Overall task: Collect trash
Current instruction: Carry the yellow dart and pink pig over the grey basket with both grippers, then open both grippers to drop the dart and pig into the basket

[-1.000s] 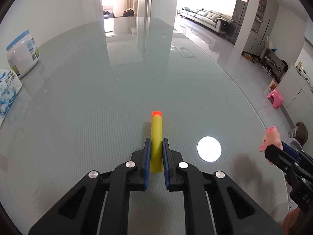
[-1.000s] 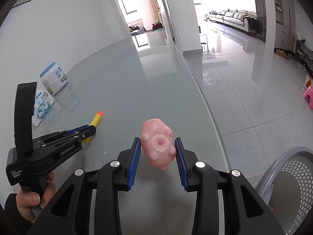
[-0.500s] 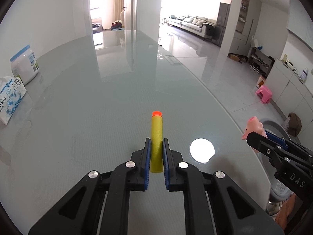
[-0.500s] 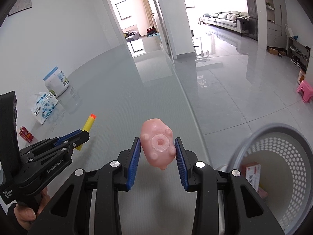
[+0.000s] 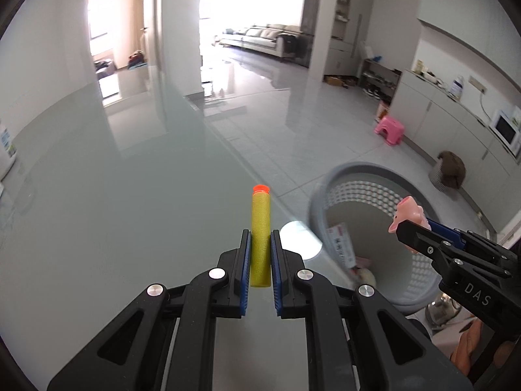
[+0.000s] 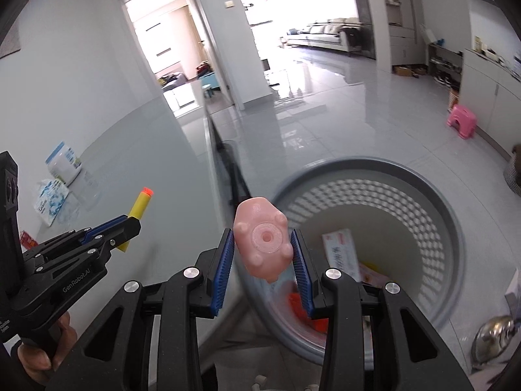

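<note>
Looking along the left gripper [image 5: 260, 254], its blue pads pinch a yellow foam dart [image 5: 260, 238] above the glass table [image 5: 114, 211], angled down, short of the grey basket [image 5: 329, 192].

From the right gripper [image 6: 263, 254], a pink pig toy [image 6: 262, 241] sits clamped over the basket's rim [image 6: 368, 166]. 2 items remain undropped; a carton [image 6: 342, 251] already lies inside.
</note>
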Motion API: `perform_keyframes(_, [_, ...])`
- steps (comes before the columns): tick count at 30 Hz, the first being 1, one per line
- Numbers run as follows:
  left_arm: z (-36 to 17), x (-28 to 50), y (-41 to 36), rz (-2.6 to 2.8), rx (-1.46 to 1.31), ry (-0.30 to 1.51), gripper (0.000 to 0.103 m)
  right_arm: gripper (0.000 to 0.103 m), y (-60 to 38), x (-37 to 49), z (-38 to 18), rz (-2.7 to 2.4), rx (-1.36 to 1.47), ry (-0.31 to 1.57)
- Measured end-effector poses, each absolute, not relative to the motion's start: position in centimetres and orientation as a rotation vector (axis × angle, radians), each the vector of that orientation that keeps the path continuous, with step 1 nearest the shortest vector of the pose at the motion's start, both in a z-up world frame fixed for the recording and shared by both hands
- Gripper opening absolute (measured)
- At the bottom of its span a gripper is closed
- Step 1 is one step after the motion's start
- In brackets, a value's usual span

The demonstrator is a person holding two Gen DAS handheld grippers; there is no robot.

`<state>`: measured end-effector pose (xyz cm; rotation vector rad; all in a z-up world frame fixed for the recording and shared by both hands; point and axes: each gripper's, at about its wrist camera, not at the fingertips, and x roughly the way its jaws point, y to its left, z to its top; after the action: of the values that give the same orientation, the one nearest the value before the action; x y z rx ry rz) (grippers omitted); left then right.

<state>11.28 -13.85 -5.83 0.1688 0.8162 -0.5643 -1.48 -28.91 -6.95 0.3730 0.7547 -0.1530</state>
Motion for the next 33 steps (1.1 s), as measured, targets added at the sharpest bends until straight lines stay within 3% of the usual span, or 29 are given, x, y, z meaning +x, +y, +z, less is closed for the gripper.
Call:
perform_keyframes(12, [-8.1, 9.6, -23.5, -0.727, 0.278, 0.861, 0.012, 0.035, -36.1, -6.7, -9.4, -0.327, 0.484, 0.753])
perform_keyframes(30, [-9.6, 10.7, -27.6, -0.706, 0.342, 0.901, 0.013, 0.035, -38.3, -4.2, -11.5, -0.289, 0.525, 0.781])
perform_keyframes(31, [-9.7, 10.7, -27.6, -0.700, 0.342, 0.906, 0.014, 0.036, -38.4, -4.1, -11.4, -0.288, 0.527, 0.778])
perform_keyframes(33, [-9.8, 10.8, -27.6, -0.694, 0.340, 0.916, 0.028, 0.049, -38.6, -4.2, -11.3, -0.293, 0.528, 0.766])
